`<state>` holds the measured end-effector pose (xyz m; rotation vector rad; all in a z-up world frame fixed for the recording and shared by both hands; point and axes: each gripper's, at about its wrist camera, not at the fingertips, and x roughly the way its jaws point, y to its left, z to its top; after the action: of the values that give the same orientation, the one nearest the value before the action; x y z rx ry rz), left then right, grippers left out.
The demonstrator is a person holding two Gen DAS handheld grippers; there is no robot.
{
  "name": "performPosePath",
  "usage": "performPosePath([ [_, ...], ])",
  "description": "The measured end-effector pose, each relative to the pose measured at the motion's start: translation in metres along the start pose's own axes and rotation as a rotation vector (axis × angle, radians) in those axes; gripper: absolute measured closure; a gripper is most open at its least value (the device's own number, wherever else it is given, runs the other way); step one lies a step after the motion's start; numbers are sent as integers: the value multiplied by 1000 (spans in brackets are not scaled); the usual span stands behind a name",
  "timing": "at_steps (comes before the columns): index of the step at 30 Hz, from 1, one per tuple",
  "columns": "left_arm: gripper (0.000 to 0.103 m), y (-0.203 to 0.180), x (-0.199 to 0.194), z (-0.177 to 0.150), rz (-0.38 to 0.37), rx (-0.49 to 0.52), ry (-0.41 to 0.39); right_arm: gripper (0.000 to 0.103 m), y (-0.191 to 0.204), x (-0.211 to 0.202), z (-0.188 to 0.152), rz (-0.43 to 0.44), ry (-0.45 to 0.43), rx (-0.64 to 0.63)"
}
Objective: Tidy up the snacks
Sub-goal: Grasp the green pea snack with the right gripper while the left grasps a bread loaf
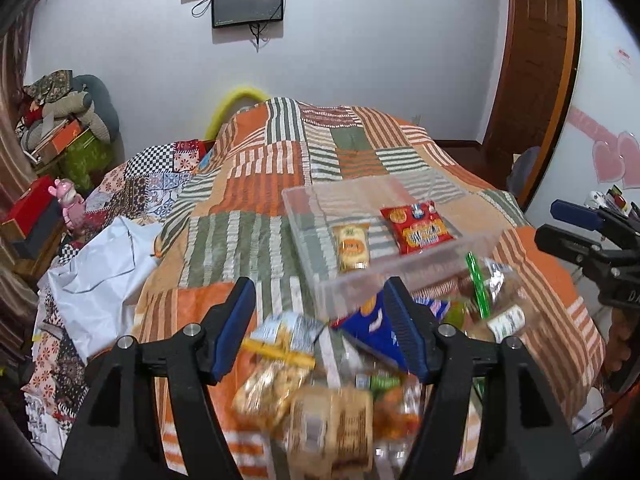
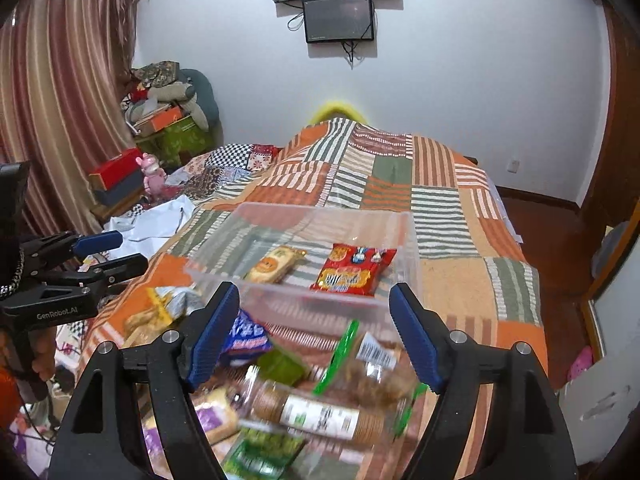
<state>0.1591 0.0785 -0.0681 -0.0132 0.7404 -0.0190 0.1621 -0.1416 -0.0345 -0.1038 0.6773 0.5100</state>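
**Two snacks in the bin, the rest piled in front of it**

Your patchwork bedspread (image 2: 448,216), striped orange, green and white, fills the middle of both views. On it, centre frame, sits the clear plastic bin (image 2: 412,240). Two packets lie flat on its floor, side by side and apart: a red snack packet (image 2: 352,270) toward the right, with yellow lettering too blurred to read, and a pale yellow packet (image 2: 272,266) with an orange round mark toward the left.

In the lower part of each frame, just in front of the bin's near wall, lies the loose snack pile (image 2: 304,396): a roll of round biscuits (image 2: 316,412) in clear wrap with a white label, a blue packet (image 1: 376,328), a bag with a green strip (image 1: 478,288), and a yellow-clipped bag of pale pieces (image 1: 276,372). Motion blur hides their print.

Your left gripper (image 1: 324,328) hangs over the pile with its jaws standing apart and nothing between the blue pads. Your right gripper (image 2: 316,332) does the same, jaws spread wide, pads pressing on nothing. At the left edge of the right wrist view, the left gripper's black body reads "GenRobot.AI".
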Motion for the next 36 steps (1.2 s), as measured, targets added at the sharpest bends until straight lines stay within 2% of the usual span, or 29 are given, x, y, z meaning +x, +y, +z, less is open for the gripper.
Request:
performPosePath([
  [2, 36, 1, -5, -9, -3, 2, 7, 24, 2, -4, -7, 2, 7, 8],
  [7, 27, 5, -16, -32, -5, -18, 14, 22, 3, -8, -26, 7, 30, 29],
  [11, 27, 5, -16, -51, -6, -17, 44, 22, 6, -13, -46, -3, 49, 41],
  [20, 27, -6, -16, -88, 5, 41, 79, 22, 7, 1, -87, 23, 156, 112],
  [27, 28, -3, -2, -109, 15, -4, 114, 23, 11, 12, -106, 29, 204, 131],
  [36, 38, -7, 15, -113, 0, -26, 125, 42, 21, 25, -111, 65, 244, 111],
])
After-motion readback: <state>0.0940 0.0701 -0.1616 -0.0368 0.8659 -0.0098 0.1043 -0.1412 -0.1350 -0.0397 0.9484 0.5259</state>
